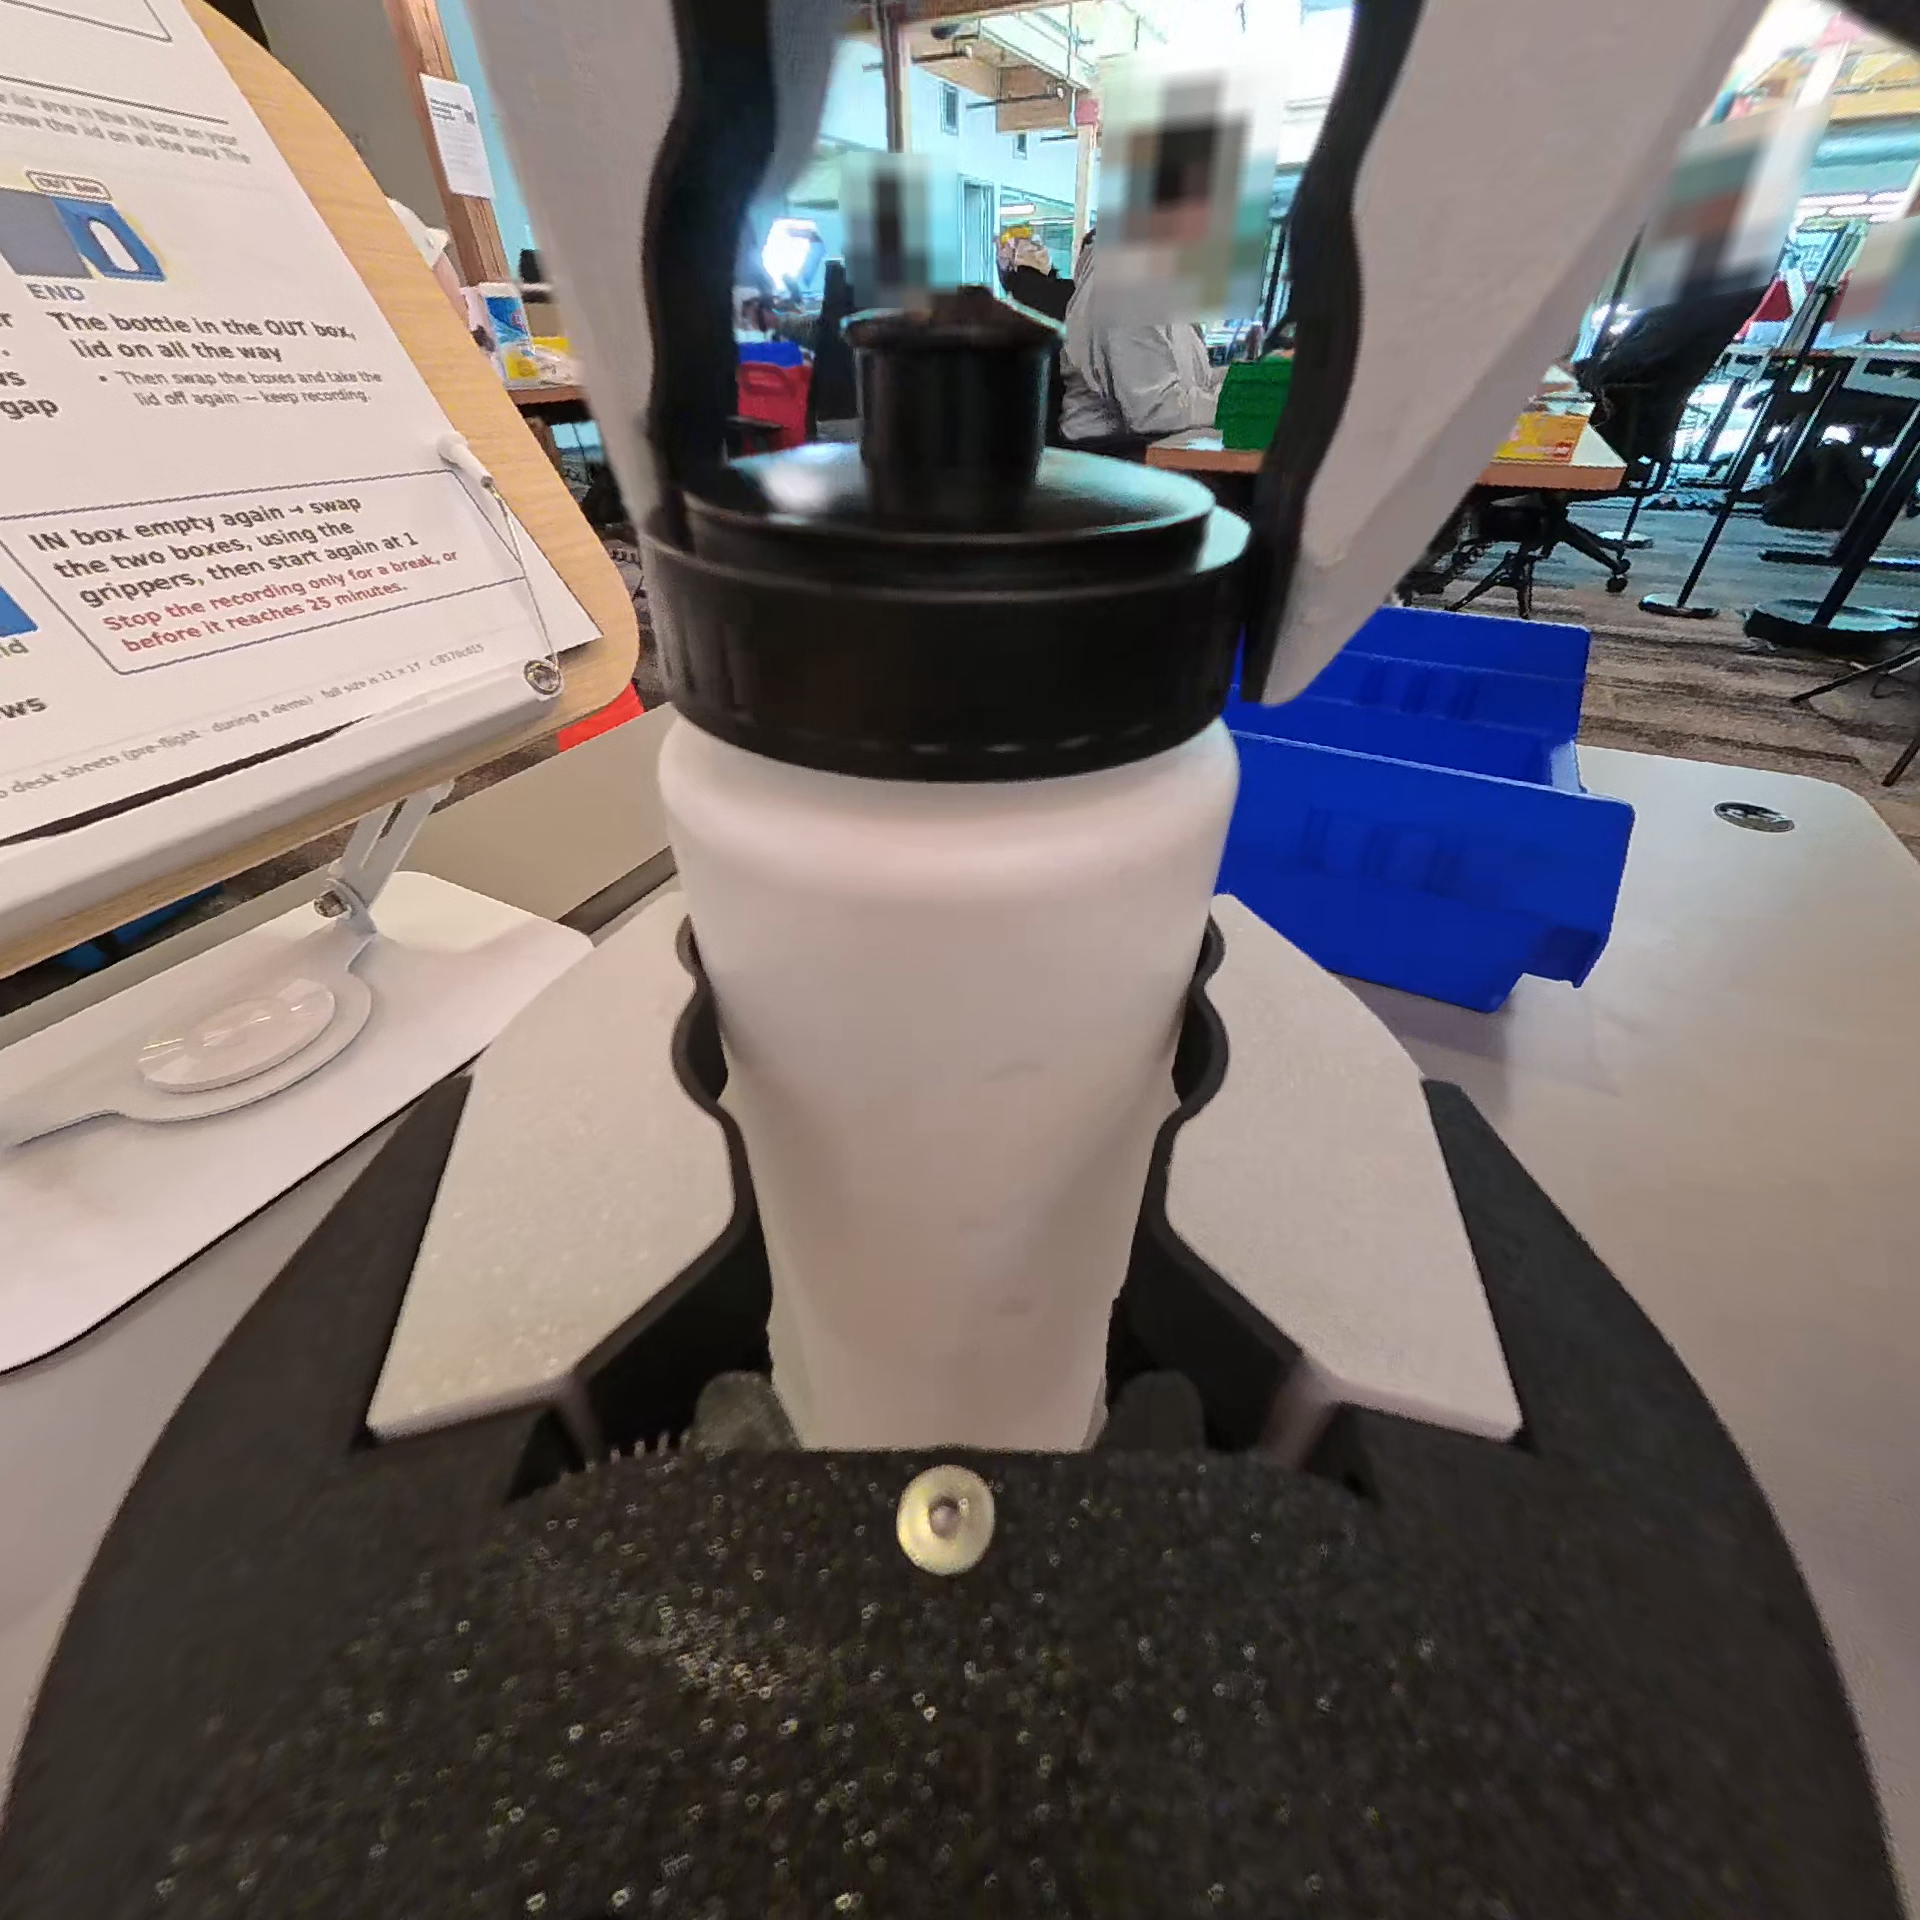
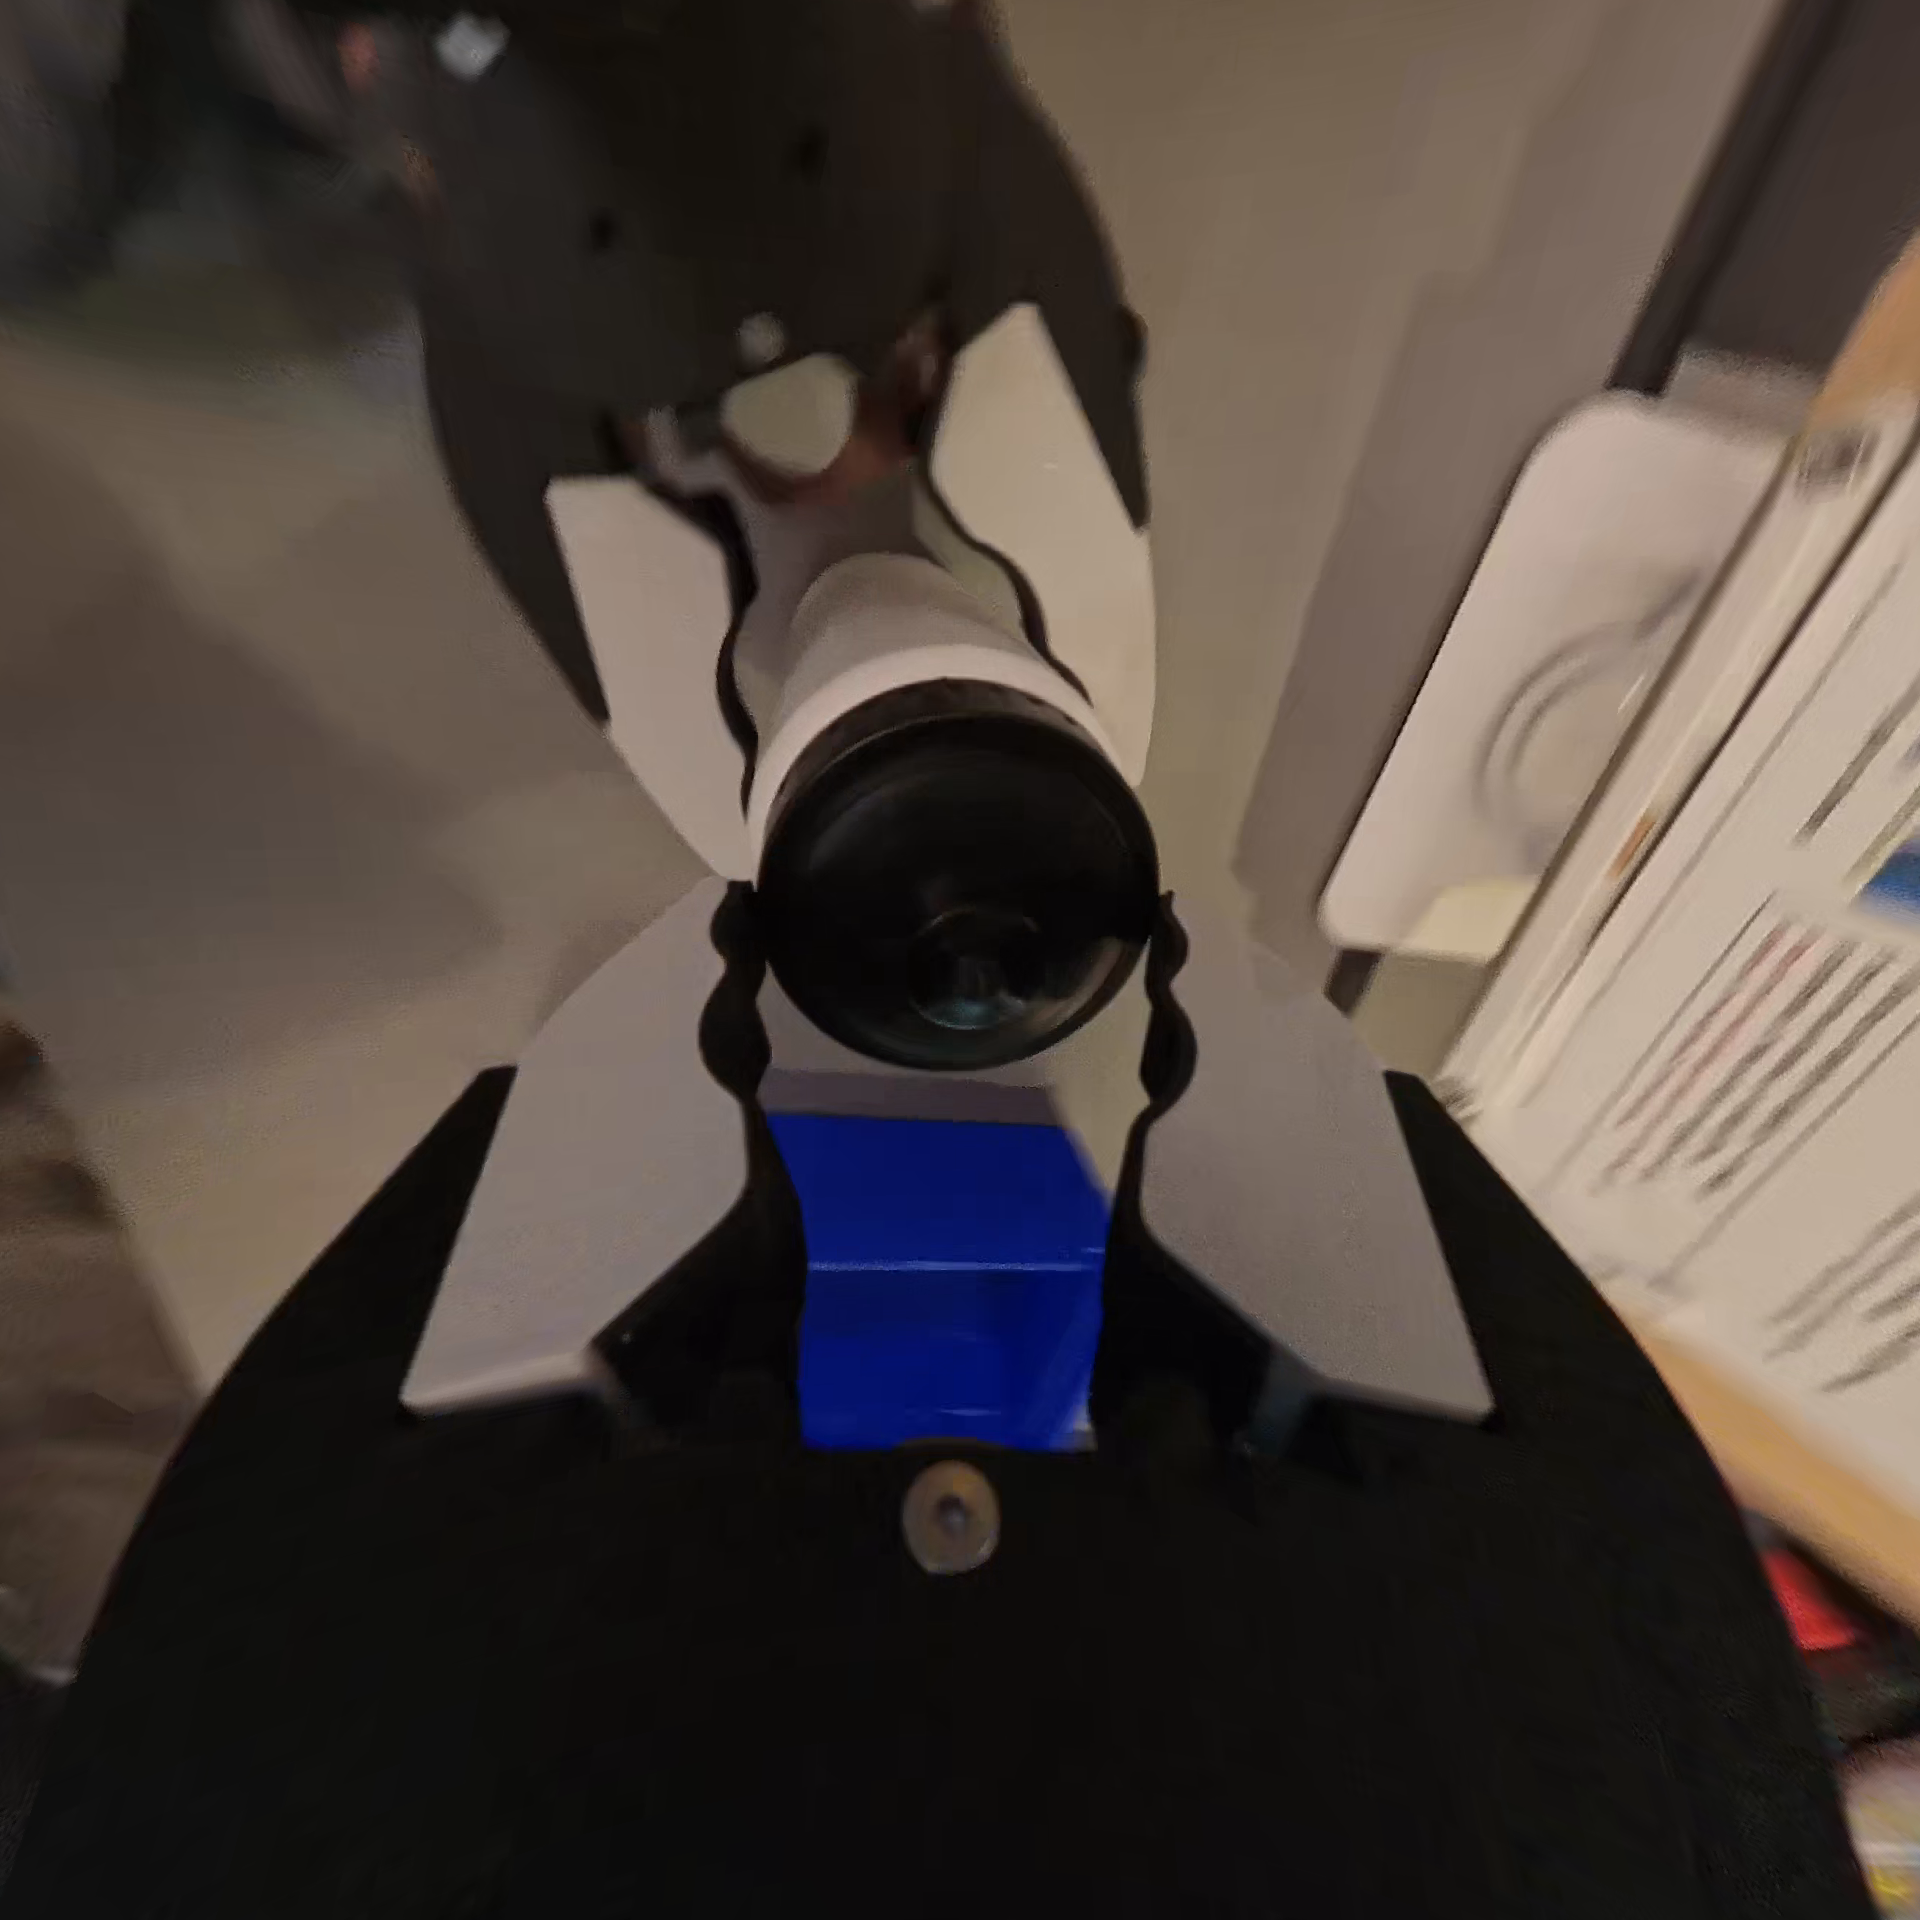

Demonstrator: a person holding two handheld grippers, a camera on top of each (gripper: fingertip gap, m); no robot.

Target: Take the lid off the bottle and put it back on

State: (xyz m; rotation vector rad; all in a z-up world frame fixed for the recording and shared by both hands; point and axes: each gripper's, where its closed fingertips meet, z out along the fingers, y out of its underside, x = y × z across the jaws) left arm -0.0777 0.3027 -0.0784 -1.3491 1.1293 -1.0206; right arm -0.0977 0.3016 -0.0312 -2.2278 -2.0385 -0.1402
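Observation:
A white bottle [image 1: 951, 1091] stands upright, with a black lid [image 1: 935, 665] with a spout sitting on its neck. My left gripper [image 1: 951, 935] is shut on the bottle's body, one finger on each side. My right gripper [image 1: 956, 603] comes down from above, and its fingertips press on both sides of the lid's rim. The right wrist view looks down on the lid [image 2: 956, 883], with my right gripper [image 2: 951, 925] clamped on it. Below it are the bottle [image 2: 904, 623] and the left gripper [image 2: 935, 675]. This view is blurred.
A blue bin [image 1: 1423, 831] stands on the table [image 1: 1714, 1143] behind and to the right of the bottle; it also shows under the lid [image 2: 945, 1247]. A sheet on a tilted wooden stand [image 1: 208, 468] with a white base [image 1: 239, 1039] is at the left.

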